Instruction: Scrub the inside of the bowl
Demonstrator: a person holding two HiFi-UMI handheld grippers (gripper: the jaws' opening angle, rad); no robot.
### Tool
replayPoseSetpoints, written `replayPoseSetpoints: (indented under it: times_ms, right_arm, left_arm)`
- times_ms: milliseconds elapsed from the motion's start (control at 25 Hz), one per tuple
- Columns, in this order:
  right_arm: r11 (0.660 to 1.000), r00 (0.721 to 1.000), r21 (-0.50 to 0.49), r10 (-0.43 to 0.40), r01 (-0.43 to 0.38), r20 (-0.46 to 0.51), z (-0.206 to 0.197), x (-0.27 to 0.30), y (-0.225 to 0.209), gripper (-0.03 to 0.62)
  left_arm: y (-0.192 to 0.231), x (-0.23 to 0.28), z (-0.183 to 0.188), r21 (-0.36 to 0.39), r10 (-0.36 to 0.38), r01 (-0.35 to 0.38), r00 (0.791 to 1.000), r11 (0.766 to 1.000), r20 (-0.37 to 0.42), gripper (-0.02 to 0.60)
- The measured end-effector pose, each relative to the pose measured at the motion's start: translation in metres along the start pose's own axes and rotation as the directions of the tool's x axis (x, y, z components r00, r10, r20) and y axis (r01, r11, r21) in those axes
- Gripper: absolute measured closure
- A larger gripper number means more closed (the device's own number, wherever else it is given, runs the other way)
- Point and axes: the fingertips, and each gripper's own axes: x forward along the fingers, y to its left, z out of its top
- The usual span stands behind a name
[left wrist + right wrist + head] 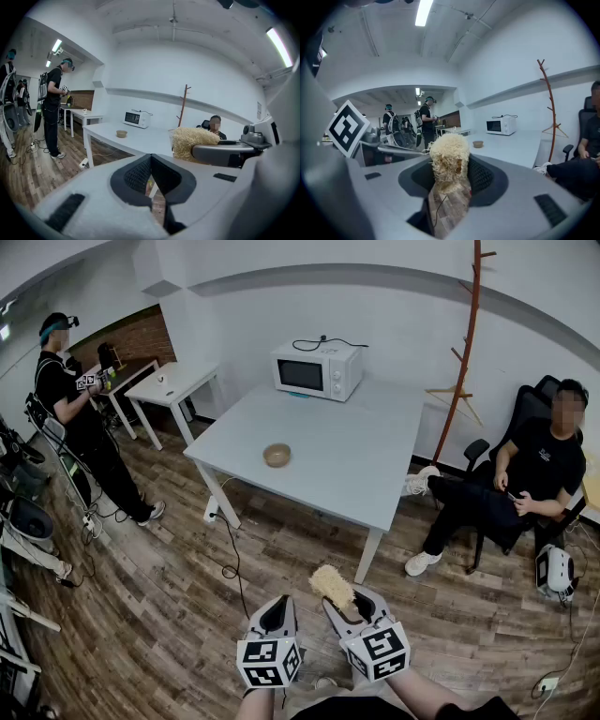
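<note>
- Low in the head view, the left gripper (278, 607) and the right gripper (349, 601) hang side by side above the wooden floor (159, 615), well apart from the table (375, 465). The bowl (277, 455) sits on the tabletop near its left edge, and a microwave (316, 369) stands at the far end. A straw-coloured scrubber (331, 584) sticks out of the right gripper's jaws.
- Left gripper view: the jaws are pressed together with nothing between them. The bowl (121, 133) shows far ahead on the table, and the scrubber (192, 142) is at the right.
- Right gripper view: the jaws are clamped on the scrubber (449, 159), whose fluffy head rises above them. The bowl (477, 144) stands beyond on the table.
</note>
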Motion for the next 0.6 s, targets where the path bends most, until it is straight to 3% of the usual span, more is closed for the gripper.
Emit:
replayPoseSetpoints:
  times_ms: [600]
  right_arm:
    - [1.0, 1.0, -0.003, 0.026, -0.026, 0.002, -0.004, -0.006, 0.018, 0.41]
  left_arm:
    - [0.001, -0.012, 0.001, -0.012, 0.018, -0.017, 1.0, 1.0, 0.013, 0.565]
